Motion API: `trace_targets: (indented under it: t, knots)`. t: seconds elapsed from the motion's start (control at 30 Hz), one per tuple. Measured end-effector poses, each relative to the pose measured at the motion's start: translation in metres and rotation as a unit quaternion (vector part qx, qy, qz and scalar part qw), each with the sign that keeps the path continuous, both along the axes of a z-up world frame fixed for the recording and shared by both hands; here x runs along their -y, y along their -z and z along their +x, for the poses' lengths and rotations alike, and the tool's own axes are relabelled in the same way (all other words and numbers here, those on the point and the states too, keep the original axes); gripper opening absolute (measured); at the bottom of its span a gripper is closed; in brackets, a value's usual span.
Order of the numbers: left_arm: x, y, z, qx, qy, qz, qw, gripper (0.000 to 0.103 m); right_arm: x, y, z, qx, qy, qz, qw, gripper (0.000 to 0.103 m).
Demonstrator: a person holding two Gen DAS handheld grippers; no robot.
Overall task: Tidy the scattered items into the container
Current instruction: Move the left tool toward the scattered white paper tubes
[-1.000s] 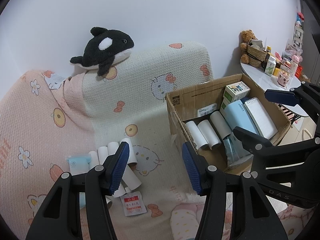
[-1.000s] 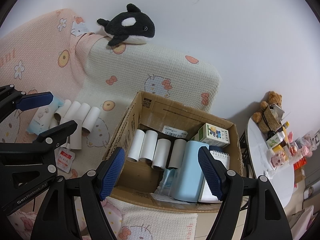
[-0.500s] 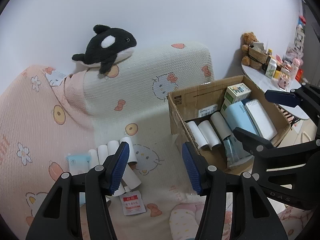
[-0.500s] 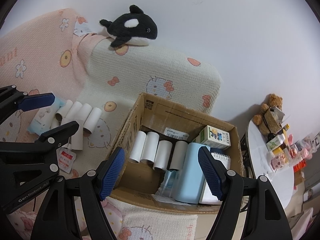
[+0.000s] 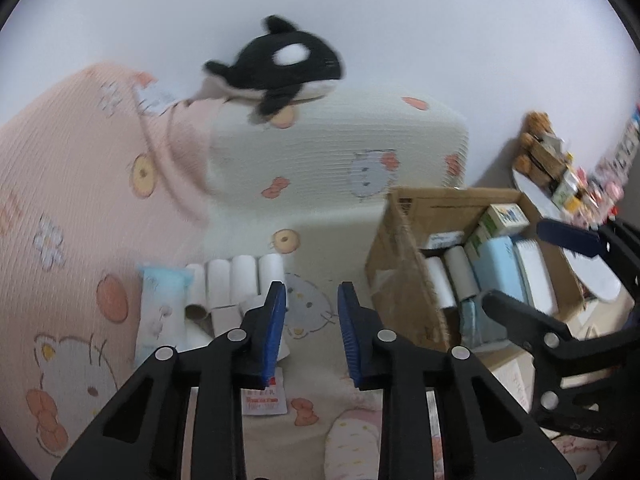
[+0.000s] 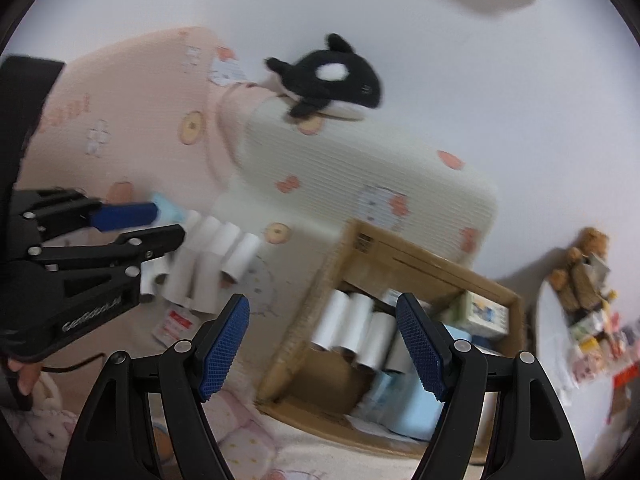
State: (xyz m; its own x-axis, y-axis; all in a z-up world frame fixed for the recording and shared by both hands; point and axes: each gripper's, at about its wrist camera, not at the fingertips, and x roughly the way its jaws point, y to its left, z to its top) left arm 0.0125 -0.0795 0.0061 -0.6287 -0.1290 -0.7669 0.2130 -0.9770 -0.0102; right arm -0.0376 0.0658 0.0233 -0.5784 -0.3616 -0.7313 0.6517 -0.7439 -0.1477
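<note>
A cartoon-print blanket [image 5: 100, 184] covers the sofa, an orca plush [image 5: 280, 68] perched on its back. The cardboard box [image 5: 404, 280] on the seat already holds paper rolls. More paper tubes [image 5: 236, 276] lie scattered beside a blue tissue pack [image 5: 160, 308]. The left gripper [image 5: 312, 320] is closing on nothing near them; the right gripper [image 6: 324, 344] hangs wide open and empty before the box.

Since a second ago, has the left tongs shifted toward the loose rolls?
Yes. The left tongs now points beside the loose paper rolls, and the cardboard box sits farther to its right. Its jaws are closing with nothing between them.
</note>
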Motion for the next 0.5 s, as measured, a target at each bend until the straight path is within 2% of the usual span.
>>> trace_targets:
  t: [0.1,0.2,0.33,0.5]
  knots:
    - [0.028,0.002,0.005,-0.006,-0.042,0.027,0.9987,0.019,0.010,0.002,-0.002,0.016,-0.030,-0.010,0.999,0.074]
    - [0.059,0.000,0.016,-0.026,-0.091,0.055,0.9941,0.017,0.023,0.003,-0.003,0.018,-0.053,-0.011,0.998,0.074]
    - [0.088,-0.005,0.030,-0.041,-0.149,0.036,0.9874,0.017,0.045,0.001,-0.005,0.005,-0.069,0.008,0.998,0.074]
    - [0.121,-0.009,0.048,-0.055,-0.186,0.057,0.9794,0.017,0.070,-0.004,-0.015,0.001,-0.093,0.016,0.996,0.074]
